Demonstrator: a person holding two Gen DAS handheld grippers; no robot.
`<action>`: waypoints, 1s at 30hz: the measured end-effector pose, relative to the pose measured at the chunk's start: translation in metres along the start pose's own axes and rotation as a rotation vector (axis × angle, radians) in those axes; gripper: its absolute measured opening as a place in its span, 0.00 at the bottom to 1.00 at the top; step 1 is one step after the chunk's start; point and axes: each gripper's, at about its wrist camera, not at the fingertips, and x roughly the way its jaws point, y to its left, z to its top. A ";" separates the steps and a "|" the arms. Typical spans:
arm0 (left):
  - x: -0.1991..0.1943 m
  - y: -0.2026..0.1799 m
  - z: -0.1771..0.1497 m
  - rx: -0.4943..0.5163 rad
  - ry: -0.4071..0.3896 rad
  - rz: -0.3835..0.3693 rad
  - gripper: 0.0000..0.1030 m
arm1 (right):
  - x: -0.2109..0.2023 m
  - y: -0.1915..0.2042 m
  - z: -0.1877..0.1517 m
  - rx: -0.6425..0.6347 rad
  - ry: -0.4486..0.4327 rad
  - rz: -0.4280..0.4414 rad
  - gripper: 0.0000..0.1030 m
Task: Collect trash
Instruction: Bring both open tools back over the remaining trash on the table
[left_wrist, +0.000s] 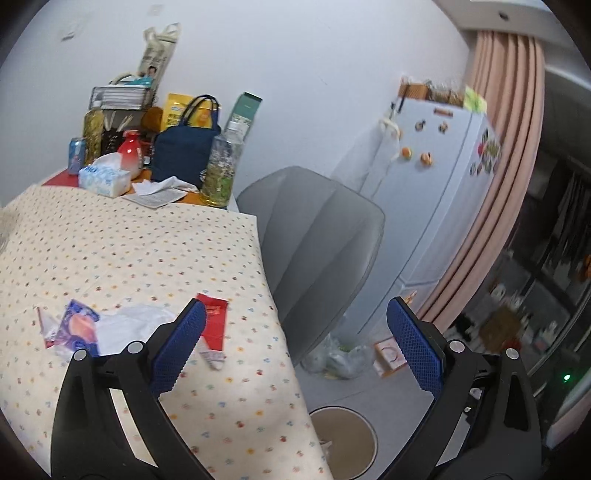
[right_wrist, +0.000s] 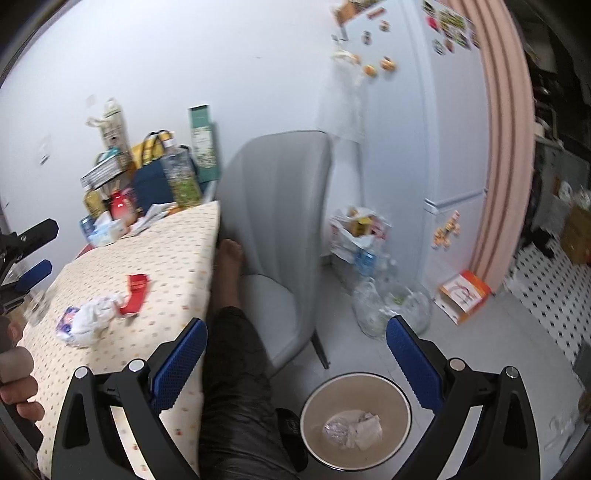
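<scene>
Trash lies on the dotted tablecloth: a red packet, a crumpled white tissue, a purple wrapper and a small scrap. They also show in the right wrist view: red packet, tissue, purple wrapper. A beige bin on the floor holds crumpled plastic and paper; its rim shows in the left wrist view. My left gripper is open and empty above the table's corner. My right gripper is open and empty above the bin.
A grey chair stands beside the table. The person's leg is between table and bin. Bottles, a blue bag and a tissue box crowd the table's far end. Plastic bags and an orange box lie by the fridge.
</scene>
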 end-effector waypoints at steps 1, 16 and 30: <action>-0.005 0.007 0.001 -0.011 -0.005 -0.009 0.94 | -0.001 0.007 0.001 -0.014 -0.004 0.015 0.93; -0.073 0.094 0.009 -0.081 -0.094 0.050 0.94 | -0.009 0.083 -0.001 -0.130 -0.052 0.194 0.93; -0.114 0.167 0.009 -0.067 -0.052 0.210 0.94 | 0.004 0.152 -0.003 -0.251 0.050 0.317 0.93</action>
